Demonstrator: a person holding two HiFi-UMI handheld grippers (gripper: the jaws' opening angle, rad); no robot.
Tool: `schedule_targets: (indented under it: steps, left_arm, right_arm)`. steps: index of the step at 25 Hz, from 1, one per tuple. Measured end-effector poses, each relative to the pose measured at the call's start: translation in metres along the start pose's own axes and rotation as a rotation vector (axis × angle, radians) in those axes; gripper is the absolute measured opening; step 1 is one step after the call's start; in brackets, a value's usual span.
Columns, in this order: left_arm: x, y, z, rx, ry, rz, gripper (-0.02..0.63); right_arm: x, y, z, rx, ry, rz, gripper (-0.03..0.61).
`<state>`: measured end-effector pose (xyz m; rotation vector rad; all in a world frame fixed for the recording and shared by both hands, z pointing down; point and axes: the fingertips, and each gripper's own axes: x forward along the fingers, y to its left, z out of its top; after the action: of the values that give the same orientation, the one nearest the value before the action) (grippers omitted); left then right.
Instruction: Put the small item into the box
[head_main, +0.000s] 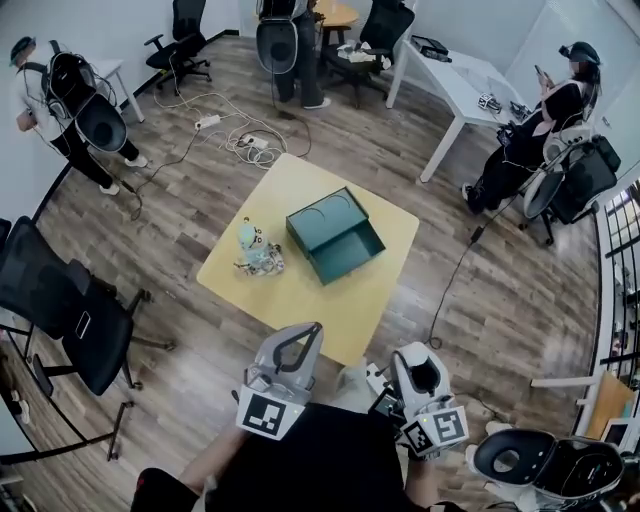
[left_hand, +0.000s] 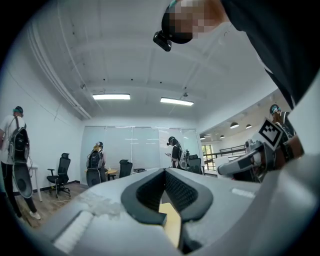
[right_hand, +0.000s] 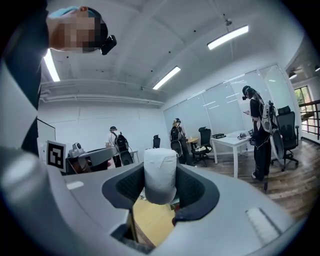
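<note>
Holding the white small item (right_hand: 160, 162) pinched in the right hand-held gripper (right_hand: 161, 186), left hand-held gripper (left_hand: 164, 176) closed, empty. Best to carry it level across the surface (head_main: 300, 292) and release it low inside the green box (head_main: 335, 237).

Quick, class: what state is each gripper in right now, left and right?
Left gripper: closed, nothing between its jaws.
Right gripper: closed on a white cylinder.
</note>
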<state>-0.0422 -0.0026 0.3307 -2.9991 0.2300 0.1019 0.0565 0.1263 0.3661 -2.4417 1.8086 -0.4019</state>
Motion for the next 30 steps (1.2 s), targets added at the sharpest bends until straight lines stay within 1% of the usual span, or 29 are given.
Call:
schedule_targets:
  steps: [3,8,11,15,21,27,30]
  left_arm:
    - [0.02,0.006,-0.002,-0.004,-0.002,0.04,0.002]
    - [0.064,0.013,-0.009,-0.002,0.033,0.109,0.002]
    - [0.089,0.023,-0.009,-0.006,0.057,0.167,0.002]
    - [0.112,0.032,-0.013,0.015,0.08,0.239,0.002]
    - [0.146,0.035,-0.022,0.004,0.127,0.358,0.002]
    - [0.169,0.04,-0.033,0.01,0.159,0.461,0.002]
    - [0.176,0.046,-0.044,-0.022,0.177,0.531,0.002]
  right_arm:
    - [0.023,-0.016,0.004,-0.016,0.025,0.054,0.184]
    - [0.062,-0.057,0.016,-0.026,0.067,0.152,0.184]
    - [0.09,-0.08,0.028,-0.045,0.092,0.218,0.184]
    - [0.121,-0.104,0.038,-0.08,0.125,0.305,0.184]
    - [0.163,-0.142,0.049,-0.124,0.179,0.443,0.184]
    - [0.207,-0.156,0.044,-0.193,0.237,0.594,0.184]
    - [0.227,-0.156,0.039,-0.238,0.267,0.677,0.184]
